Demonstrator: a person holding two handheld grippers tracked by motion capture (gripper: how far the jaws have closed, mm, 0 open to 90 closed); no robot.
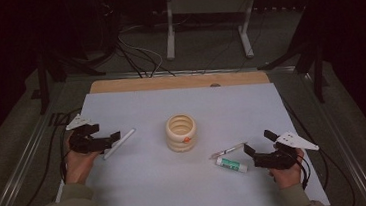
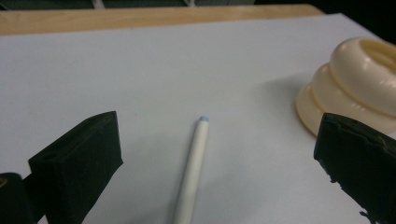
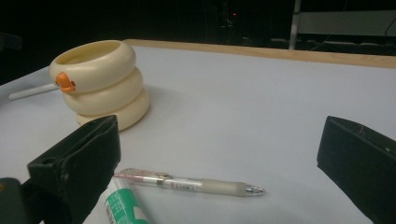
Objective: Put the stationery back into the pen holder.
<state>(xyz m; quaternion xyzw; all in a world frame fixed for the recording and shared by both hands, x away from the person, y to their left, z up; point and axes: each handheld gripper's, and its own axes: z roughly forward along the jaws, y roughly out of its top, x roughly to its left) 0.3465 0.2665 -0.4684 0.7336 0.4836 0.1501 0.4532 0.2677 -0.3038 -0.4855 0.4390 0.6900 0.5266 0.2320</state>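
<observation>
Left hand-held gripper [image 1: 115,137] wide open astride white pen [image 2: 191,170], right hand-held gripper [image 1: 257,146] gaping, empty, green-labelled glue stick [image 1: 231,164] (writing unreadable).

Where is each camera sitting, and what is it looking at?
High view: above the table's near side, looking forward and down at the table; both forearms, left tongs and right tongs show.
Left gripper view: rides the left tongs, facing the white pen; its black jaws show.
Right gripper view: rides the right tongs, facing the clear pen and glue stick; its jaws show.
All share the cream ringed cup.
</observation>
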